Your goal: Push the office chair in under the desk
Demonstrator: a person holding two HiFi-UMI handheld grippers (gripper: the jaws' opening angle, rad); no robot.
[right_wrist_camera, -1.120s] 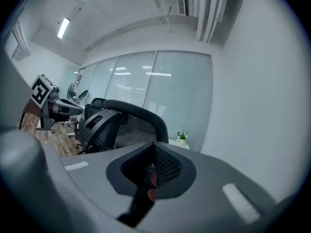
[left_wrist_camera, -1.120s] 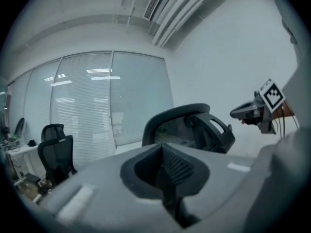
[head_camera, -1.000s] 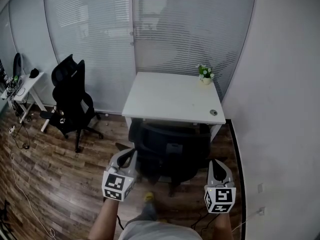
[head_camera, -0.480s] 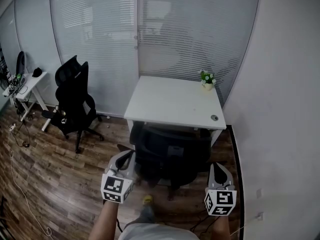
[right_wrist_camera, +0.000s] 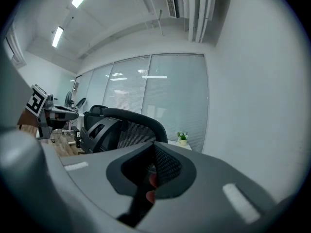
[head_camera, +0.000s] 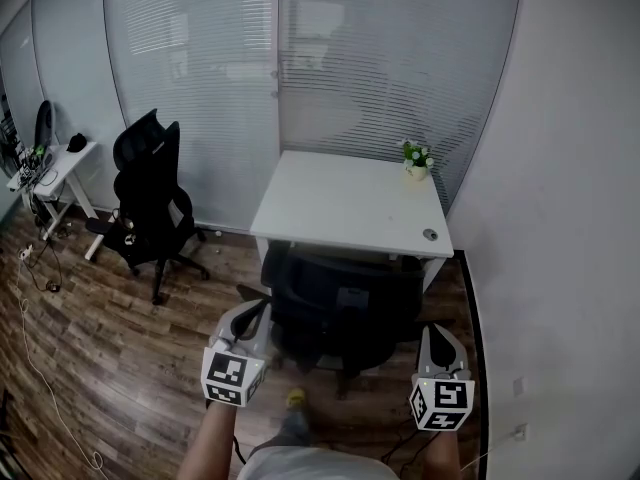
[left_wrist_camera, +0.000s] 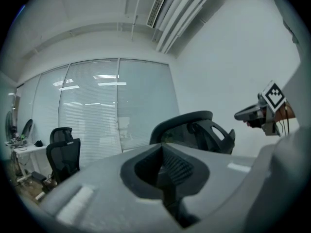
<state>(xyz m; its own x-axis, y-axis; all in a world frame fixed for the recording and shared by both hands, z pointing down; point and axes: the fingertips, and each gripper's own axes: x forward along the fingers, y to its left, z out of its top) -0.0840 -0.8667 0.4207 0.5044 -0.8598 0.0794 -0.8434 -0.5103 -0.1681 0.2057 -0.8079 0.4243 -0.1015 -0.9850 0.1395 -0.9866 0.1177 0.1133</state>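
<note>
A black office chair [head_camera: 340, 308] stands in front of the white desk [head_camera: 345, 203], its seat partly under the desk's front edge and its backrest toward me. My left gripper [head_camera: 254, 314] is shut and empty beside the backrest's left edge. At the backrest's right side my right gripper [head_camera: 437, 335] is also shut and empty. Whether either tip touches the chair I cannot tell. The left gripper view looks over closed jaws [left_wrist_camera: 165, 166] to the chair's backrest [left_wrist_camera: 192, 130] and the right gripper [left_wrist_camera: 265, 111]. The right gripper view shows closed jaws [right_wrist_camera: 151, 174] and the backrest [right_wrist_camera: 127, 123].
A second black office chair [head_camera: 150, 203] stands at the left by a glass wall with blinds. A small white table [head_camera: 55, 168] with clutter is at the far left, and a cable [head_camera: 30, 338] runs over the wooden floor. A potted plant [head_camera: 415, 158] sits on the desk's far right corner. A white wall [head_camera: 560, 228] bounds the right.
The head view has shifted a little, so desk and chair sit slightly lower and further right in frame. Both grippers stay shut at the backrest's sides.
</note>
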